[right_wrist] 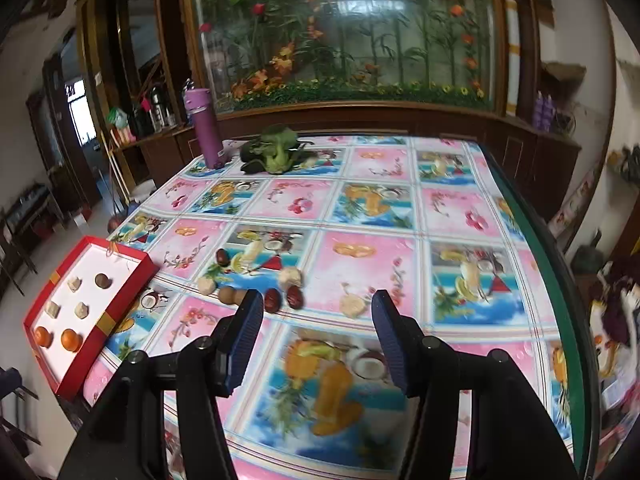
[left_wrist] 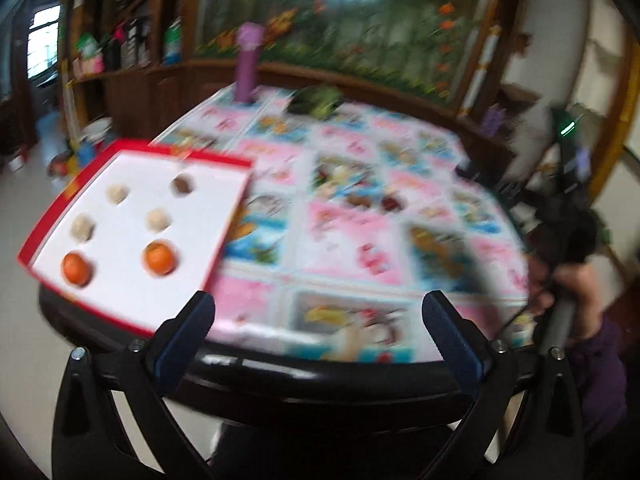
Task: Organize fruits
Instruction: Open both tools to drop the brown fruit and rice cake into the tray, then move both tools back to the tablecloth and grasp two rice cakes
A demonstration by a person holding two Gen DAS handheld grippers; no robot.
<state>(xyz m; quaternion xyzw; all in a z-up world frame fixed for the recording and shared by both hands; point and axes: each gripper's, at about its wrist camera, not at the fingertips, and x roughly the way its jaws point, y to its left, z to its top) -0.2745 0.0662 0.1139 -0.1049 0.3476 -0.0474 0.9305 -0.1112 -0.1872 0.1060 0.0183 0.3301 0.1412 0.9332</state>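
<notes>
Six fruits sit in the red tray (right_wrist: 132, 280), while several more lie loose on the worktop (right_wrist: 460, 216) right of it, both grippers' jaws apart and empty.

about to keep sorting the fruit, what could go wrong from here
1. The red box overhangs the table edge; a push while adding fruit could tip it off.
2. The loose fruit on the tablecloth is round and bunched together, so grabbing one may send its neighbours rolling.
3. The printed fruit on the tablecloth looks like the real thing; the right tongs could close on a picture.
</notes>
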